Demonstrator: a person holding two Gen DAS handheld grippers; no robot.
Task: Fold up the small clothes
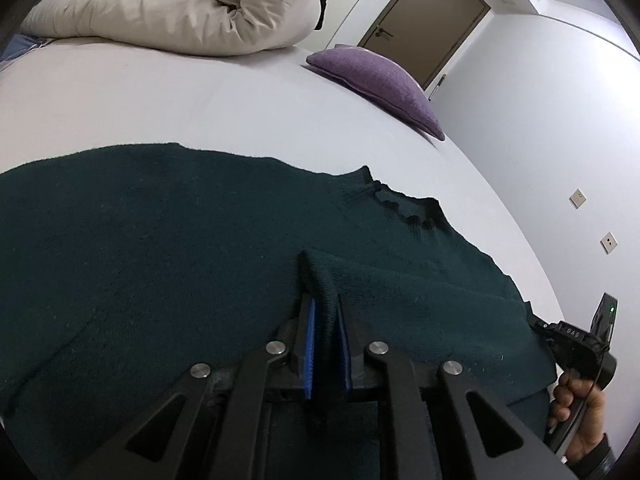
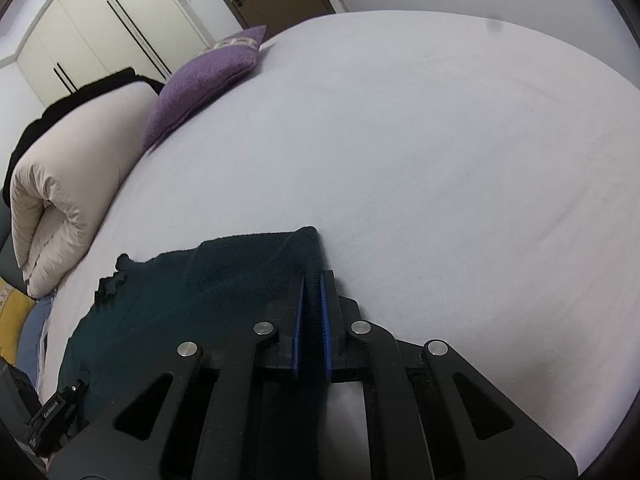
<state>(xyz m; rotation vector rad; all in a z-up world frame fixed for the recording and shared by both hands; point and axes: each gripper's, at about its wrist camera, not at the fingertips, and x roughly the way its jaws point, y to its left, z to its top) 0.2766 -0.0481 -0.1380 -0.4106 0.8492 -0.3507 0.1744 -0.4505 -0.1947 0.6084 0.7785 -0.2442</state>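
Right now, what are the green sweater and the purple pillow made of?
Sweater: looks like soft knitted yarn, maybe wool; fuzzy matte surface, ribbed collar. Pillow: looks like nubby woven or knitted fabric, matte, with a plump stuffed shape. Exact fibres can't be told.

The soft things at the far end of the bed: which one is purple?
The small purple cushion. The beige duvet beside it is bigger, rolled up and cream-coloured.

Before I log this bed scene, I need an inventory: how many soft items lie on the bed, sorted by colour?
Dark green: 1, the sweater, pinched by both claws
Purple: 1, the cushion
Cream: 1, the folded duvet
Total: 3
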